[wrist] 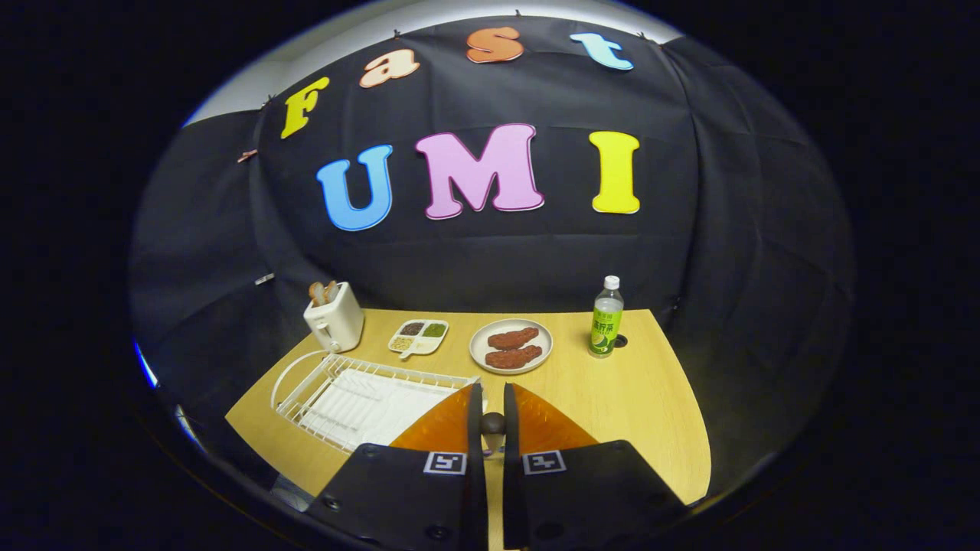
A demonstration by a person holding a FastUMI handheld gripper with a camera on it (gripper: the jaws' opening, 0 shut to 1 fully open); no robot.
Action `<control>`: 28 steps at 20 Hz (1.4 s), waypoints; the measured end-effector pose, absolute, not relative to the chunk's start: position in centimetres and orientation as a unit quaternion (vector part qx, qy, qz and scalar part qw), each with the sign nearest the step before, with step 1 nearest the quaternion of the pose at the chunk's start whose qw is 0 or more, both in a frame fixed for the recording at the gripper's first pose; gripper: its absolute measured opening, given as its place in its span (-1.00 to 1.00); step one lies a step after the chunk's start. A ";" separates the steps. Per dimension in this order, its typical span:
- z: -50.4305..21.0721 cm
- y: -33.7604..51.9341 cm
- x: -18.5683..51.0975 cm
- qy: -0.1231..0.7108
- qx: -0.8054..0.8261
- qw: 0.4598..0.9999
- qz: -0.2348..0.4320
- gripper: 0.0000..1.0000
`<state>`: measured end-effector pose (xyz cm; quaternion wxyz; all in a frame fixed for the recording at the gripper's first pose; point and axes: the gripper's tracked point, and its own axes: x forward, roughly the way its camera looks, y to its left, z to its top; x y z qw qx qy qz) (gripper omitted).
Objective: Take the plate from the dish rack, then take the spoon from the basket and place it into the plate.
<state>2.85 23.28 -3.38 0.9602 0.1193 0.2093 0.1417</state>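
The orange plate [452,428] lies on the table [612,398] just beyond the gripper [492,417], right of the white dish rack [344,398]. The fingers are nearly together, clamped on a dark spoon handle [492,422] above the plate. The person should lower it over the plate's middle before letting go, so it does not slide off. Farther off stand a toaster [334,315], a snack tray [419,337], a meat plate [511,346] and a bottle [606,317].
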 end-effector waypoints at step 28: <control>-15.7 44.9 -9.7 0.295 0.045 0.870 0.392 -0.71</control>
